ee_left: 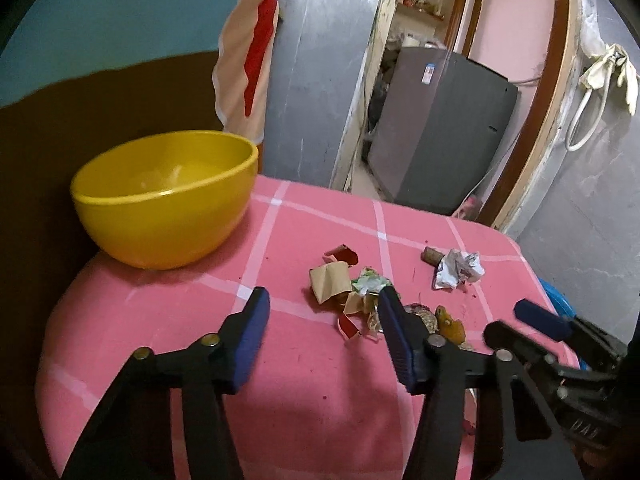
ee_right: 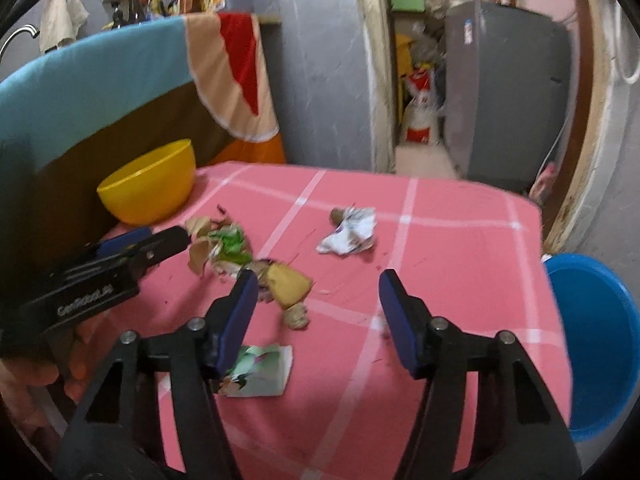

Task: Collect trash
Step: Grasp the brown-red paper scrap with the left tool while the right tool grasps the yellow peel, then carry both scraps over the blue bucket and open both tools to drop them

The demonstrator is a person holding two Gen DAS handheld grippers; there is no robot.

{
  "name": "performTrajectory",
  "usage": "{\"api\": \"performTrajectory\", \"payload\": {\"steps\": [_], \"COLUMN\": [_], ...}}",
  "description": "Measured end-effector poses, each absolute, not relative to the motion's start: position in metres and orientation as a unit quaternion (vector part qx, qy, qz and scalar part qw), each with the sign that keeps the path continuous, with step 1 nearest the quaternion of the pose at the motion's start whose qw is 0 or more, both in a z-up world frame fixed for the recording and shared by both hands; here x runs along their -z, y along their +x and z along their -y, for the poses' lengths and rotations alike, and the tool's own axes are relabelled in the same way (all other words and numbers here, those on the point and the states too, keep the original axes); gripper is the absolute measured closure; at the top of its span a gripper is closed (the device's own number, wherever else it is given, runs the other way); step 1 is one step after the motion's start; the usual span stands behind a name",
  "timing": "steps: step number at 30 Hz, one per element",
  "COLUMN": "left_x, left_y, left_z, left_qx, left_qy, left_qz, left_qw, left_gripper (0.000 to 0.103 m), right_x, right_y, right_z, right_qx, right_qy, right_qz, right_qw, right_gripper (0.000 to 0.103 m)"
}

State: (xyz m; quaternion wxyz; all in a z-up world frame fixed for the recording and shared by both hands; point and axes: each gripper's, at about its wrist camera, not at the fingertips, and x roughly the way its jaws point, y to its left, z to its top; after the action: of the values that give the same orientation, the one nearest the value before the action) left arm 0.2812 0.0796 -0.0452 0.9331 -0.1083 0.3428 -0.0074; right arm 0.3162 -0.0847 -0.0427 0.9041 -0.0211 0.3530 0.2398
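The trash [ee_left: 360, 296] lies in a small heap on the pink desk [ee_left: 304, 380], near the yellow bowl [ee_left: 164, 200]. The left gripper [ee_left: 324, 312] and right gripper [ee_right: 318, 296] hang over it, fingers apart, holding nothing.
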Motion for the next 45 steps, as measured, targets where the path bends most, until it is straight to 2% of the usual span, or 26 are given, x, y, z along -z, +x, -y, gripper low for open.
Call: {"api": "performTrajectory", "payload": {"steps": [5,8,14,21,24,33,39,45], "left_x": [0.044,0.043,0.049,0.048,0.047,0.042,0.033,0.018], "left_y": [0.287,0.293,0.302,0.301,0.3,0.285,0.27,0.251], "left_z": [-0.08,-0.081,-0.083,-0.085,-0.082,-0.081,-0.078,-0.074], "left_qx": [0.007,0.01,0.021,0.029,0.029,0.019,0.012,0.02], "left_qy": [-0.117,-0.121,-0.131,-0.133,-0.129,-0.125,-0.124,-0.127], "left_qz": [-0.348,-0.351,-0.372,-0.374,-0.373,-0.349,-0.325,-0.284], "left_qw": [0.93,0.929,0.919,0.917,0.918,0.928,0.938,0.95], "left_gripper": [0.056,0.061,0.083,0.087,0.088,0.093,0.093,0.093], "right_x": [0.051,0.053,0.057,0.062,0.064,0.06,0.057,0.042], "right_y": [0.324,0.328,0.339,0.344,0.346,0.341,0.335,0.321], "right_z": [0.077,0.075,0.065,0.06,0.059,0.06,0.065,0.078], "right_qx": [-0.246,-0.248,-0.251,-0.257,-0.261,-0.261,-0.257,-0.26], "right_qy": [-0.022,-0.02,-0.023,-0.029,-0.026,-0.03,-0.025,-0.005], "right_qz": [-0.378,-0.386,-0.406,-0.423,-0.428,-0.412,-0.398,-0.349], "right_qw": [0.892,0.889,0.879,0.869,0.865,0.872,0.88,0.9], "right_gripper": [0.047,0.053,0.066,0.073,0.083,0.091,0.092,0.092]}}
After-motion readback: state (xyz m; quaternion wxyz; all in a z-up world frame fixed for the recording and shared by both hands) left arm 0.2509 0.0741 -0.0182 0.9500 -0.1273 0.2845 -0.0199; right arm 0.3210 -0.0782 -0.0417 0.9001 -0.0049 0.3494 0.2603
